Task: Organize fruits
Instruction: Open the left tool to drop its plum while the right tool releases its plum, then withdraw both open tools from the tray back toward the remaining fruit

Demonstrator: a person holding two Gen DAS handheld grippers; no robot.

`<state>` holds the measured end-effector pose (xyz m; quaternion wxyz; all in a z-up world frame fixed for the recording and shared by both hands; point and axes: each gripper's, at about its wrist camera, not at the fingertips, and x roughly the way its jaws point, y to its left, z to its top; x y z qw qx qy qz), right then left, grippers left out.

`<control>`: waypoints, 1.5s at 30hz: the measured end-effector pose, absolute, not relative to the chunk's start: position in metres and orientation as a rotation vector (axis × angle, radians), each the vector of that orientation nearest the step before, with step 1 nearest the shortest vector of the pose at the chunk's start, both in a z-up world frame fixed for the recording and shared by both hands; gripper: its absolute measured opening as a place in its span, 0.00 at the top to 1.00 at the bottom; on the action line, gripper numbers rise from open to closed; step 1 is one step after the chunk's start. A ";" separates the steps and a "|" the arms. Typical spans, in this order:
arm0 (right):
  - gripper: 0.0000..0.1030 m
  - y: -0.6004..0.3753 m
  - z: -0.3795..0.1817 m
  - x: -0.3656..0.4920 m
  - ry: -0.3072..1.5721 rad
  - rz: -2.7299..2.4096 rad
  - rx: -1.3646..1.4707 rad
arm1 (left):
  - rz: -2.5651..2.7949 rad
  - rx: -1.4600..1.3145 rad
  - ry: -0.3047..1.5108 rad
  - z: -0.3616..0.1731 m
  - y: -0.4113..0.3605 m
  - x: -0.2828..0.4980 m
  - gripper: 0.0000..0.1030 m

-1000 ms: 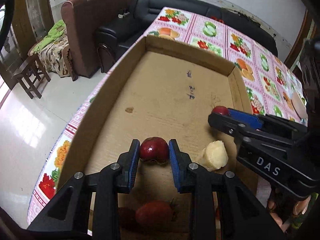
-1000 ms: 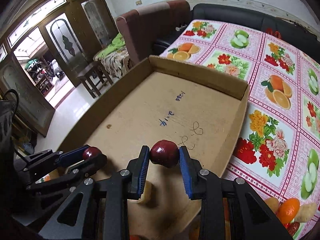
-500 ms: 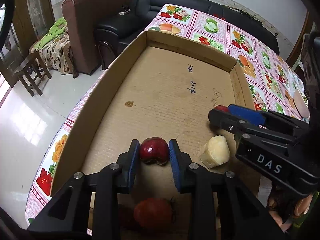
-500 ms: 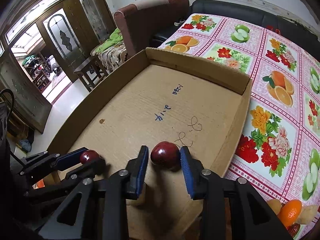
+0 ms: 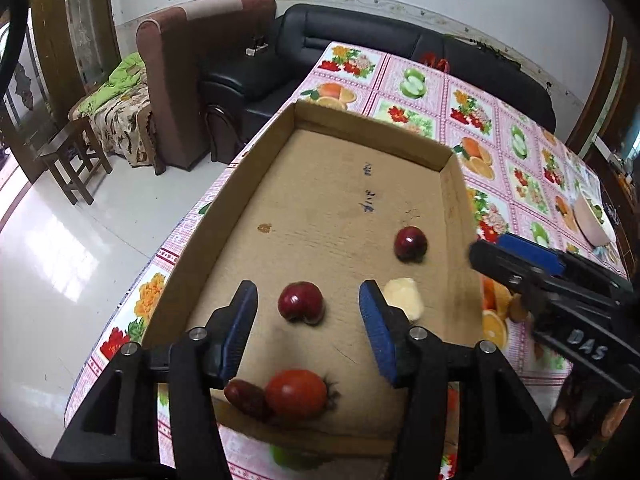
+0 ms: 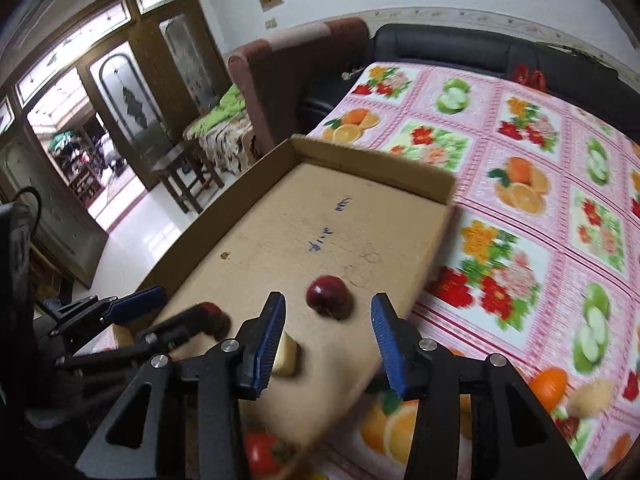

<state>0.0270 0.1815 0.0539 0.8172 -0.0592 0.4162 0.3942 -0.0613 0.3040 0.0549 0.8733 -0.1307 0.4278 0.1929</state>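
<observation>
Both grippers opening, empty: left gripper straddles one plum in box, right gripper the other plum.

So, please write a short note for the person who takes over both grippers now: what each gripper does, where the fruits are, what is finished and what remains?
Left gripper: jaws opening, its dark red fruit lies free on the floor of the cardboard box.
Right gripper: jaws opening, the second dark red fruit is released in the box too.
Also in the box: pale yellow piece, tomato, a dark date-like fruit.
Done: five pieces are in the box.
Left: an orange fruit and a potato-like piece still lie on the tablecloth.
</observation>
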 end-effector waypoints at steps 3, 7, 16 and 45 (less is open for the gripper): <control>0.53 0.151 0.062 0.021 0.873 0.818 -0.068 | 0.388 -0.272 0.881 0.060 0.293 -0.064 0.50; 0.51 0.113 0.068 0.014 0.860 0.781 -0.017 | 0.366 -0.270 0.882 0.063 0.277 -0.065 0.50; 0.51 0.046 0.065 0.002 0.864 0.702 0.062 | 0.313 -0.248 0.893 0.068 0.242 -0.065 0.50; 0.50 -0.054 0.042 -0.011 0.886 0.561 0.148 | 0.126 -0.224 0.941 0.063 0.154 -0.058 0.50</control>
